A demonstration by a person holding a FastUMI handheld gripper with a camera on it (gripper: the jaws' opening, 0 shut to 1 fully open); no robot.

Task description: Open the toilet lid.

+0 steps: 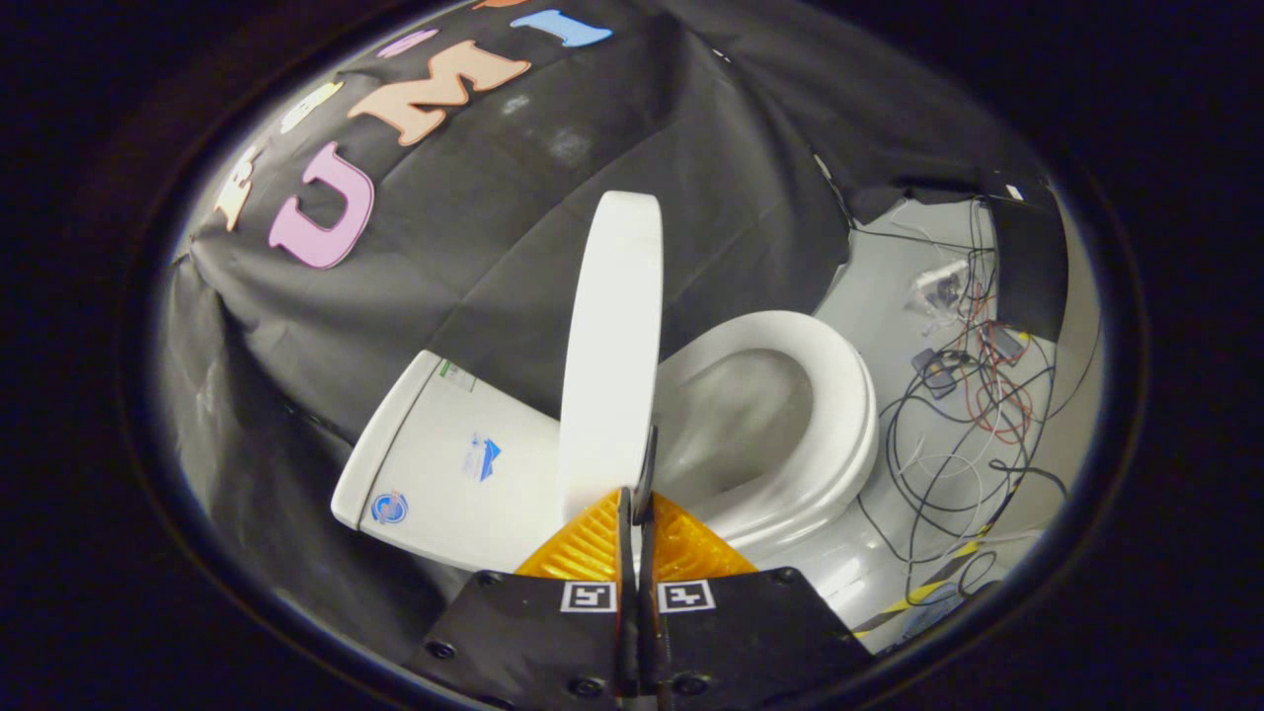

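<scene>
The white toilet lid (612,336) stands raised, almost upright, and I see it nearly edge-on between the tank (444,464) and the seat (844,395). The seat lies flat on the bowl (750,425), whose inside is exposed. My gripper (637,499) sits just below the lid's near edge, its orange fingers (583,548) pressed together with only a thin slit between them. Nothing visible is held between them. A dark finger tip reaches up beside the lid's right face; whether it touches the lid I cannot tell.
Tangled black, red and white cables (963,415) and small electronic boxes lie on the pale floor (879,296) beyond the bowl. Yellow-black tape (938,583) marks the floor near the toilet's base. Black cloth (494,247) hangs behind the tank.
</scene>
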